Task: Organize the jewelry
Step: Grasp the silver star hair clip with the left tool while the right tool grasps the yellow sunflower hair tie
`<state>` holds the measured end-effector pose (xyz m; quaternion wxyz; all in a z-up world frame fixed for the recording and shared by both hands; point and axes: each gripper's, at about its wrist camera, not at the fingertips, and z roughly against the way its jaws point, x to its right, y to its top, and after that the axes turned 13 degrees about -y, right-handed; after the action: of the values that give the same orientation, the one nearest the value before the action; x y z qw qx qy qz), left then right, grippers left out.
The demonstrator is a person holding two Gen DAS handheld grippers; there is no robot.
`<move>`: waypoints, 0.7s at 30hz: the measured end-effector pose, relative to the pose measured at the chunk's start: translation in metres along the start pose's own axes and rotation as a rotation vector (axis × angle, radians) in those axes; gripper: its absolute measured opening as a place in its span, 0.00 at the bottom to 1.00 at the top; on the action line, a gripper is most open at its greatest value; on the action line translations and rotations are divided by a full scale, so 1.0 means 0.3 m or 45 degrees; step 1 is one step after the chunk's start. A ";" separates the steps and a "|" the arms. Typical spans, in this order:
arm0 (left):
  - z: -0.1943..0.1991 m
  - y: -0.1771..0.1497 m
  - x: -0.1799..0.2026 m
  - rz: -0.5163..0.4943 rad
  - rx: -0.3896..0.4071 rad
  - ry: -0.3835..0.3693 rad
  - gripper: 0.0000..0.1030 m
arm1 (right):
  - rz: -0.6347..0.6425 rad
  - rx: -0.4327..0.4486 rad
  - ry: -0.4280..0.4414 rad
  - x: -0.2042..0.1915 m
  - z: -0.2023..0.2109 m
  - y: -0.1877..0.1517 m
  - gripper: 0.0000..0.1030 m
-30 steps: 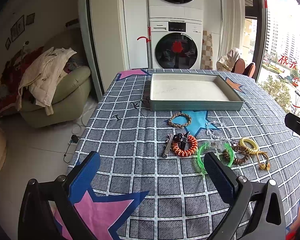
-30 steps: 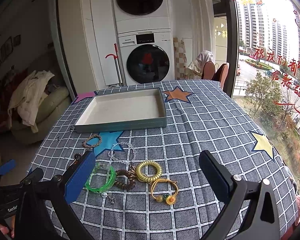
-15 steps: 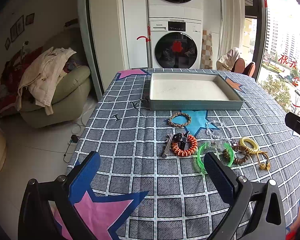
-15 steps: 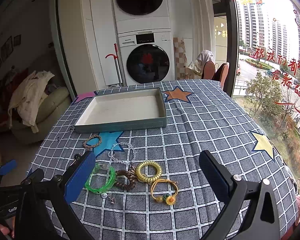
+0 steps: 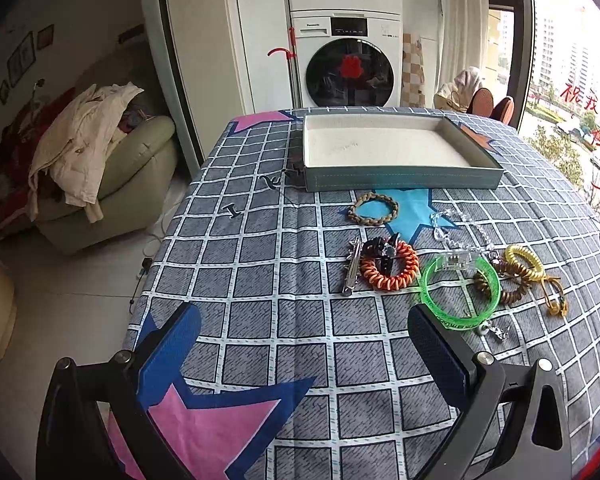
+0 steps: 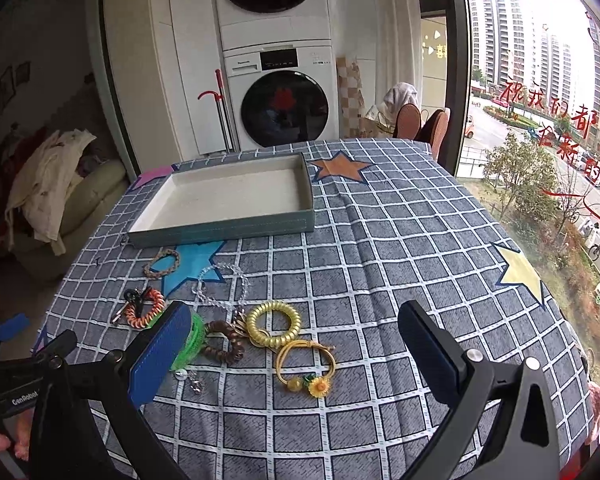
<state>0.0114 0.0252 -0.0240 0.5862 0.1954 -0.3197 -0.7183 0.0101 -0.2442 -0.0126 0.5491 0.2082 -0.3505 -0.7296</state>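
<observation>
Nothing has moved since a second ago: your left gripper (image 5: 304,344) and right gripper (image 6: 294,344) hover above the near edge of the counter (image 6: 400,240), jaws spread wide and empty. Every piece lies in front of the tray (image 5: 396,178), none in it. Closest to the tray is the braided bracelet (image 5: 373,208); nearer you sit the orange coil (image 5: 388,268), the green bangle (image 5: 460,290) and the yellow coil (image 6: 274,323). You are probably holding back to choose a first piece. The tray stands empty, so the sorting is not yet begun.
</observation>
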 end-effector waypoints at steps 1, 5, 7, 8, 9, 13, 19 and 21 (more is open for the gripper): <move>-0.017 0.002 -0.008 -0.015 -0.014 -0.006 1.00 | 0.004 -0.021 -0.011 0.008 -0.015 -0.011 1.00; -0.082 0.012 -0.031 -0.076 -0.059 0.004 1.00 | 0.019 -0.123 -0.052 0.046 -0.080 -0.062 1.00; -0.115 0.015 -0.041 -0.087 -0.086 -0.003 1.00 | 0.030 -0.169 -0.060 0.058 -0.111 -0.082 1.00; -0.132 0.017 -0.048 -0.083 -0.102 -0.016 1.00 | 0.032 -0.189 -0.062 0.064 -0.125 -0.089 1.00; -0.147 0.021 -0.052 -0.079 -0.118 -0.024 1.00 | 0.033 -0.206 -0.063 0.071 -0.138 -0.096 1.00; -0.195 0.037 -0.051 -0.099 -0.148 -0.050 1.00 | 0.055 -0.250 -0.073 0.080 -0.184 -0.104 0.95; -0.256 0.061 -0.034 -0.140 -0.182 -0.064 1.00 | 0.102 -0.308 -0.046 0.051 -0.231 -0.105 0.85; -0.275 0.068 -0.031 -0.143 -0.194 -0.065 1.00 | 0.120 -0.316 -0.029 0.036 -0.233 -0.115 0.84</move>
<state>0.0823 0.0131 -0.0700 0.5497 0.1495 -0.2677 -0.7771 0.0324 -0.2689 -0.0840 0.6003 0.1138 -0.2732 -0.7430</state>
